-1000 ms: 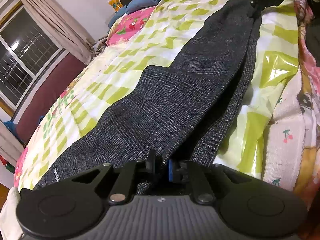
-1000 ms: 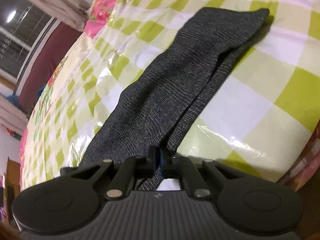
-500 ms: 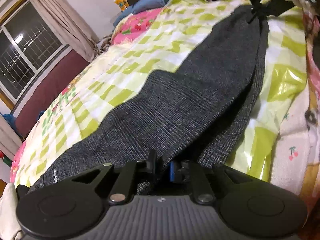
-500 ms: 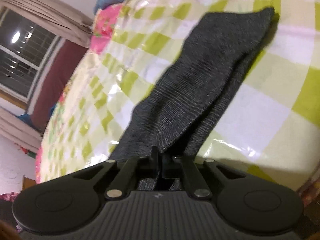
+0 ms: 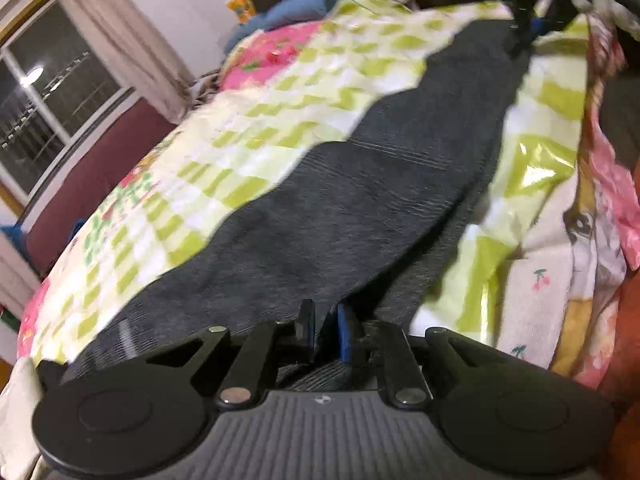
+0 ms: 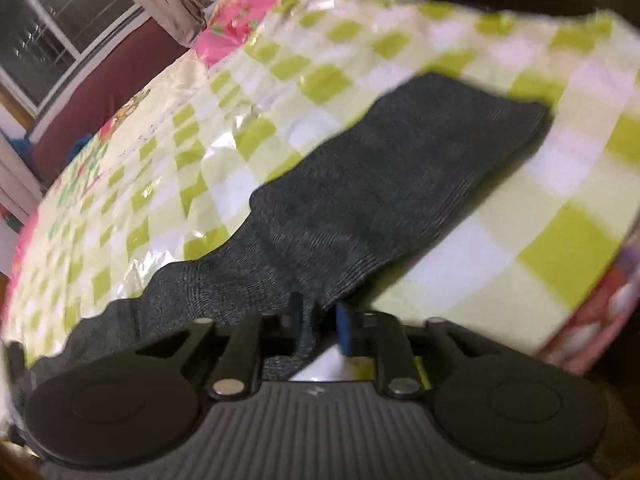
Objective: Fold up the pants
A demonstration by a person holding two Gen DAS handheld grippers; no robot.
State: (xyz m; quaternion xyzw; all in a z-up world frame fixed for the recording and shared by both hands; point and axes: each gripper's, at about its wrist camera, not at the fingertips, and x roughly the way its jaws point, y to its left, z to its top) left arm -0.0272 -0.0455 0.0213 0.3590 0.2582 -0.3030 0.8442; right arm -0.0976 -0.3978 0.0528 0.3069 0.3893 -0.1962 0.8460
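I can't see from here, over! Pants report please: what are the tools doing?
Left tool shut on pants. Right tool jaws opening, cloth between them. Pants stretched along checkered cover, nothing on top.

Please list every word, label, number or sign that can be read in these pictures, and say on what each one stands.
No readable text.
Left gripper: a small pale emblem on its grey body, no letters.
Right gripper: the same kind of emblem, blurred.
Yellow packet beyond the bed: print too blurred to read.

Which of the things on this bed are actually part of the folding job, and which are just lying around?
Part of the job:
- dark grey woven pants
- left gripper
- right gripper

Lying about:
- green-and-white checked plastic sheet
- blue pillow
- beige curtain
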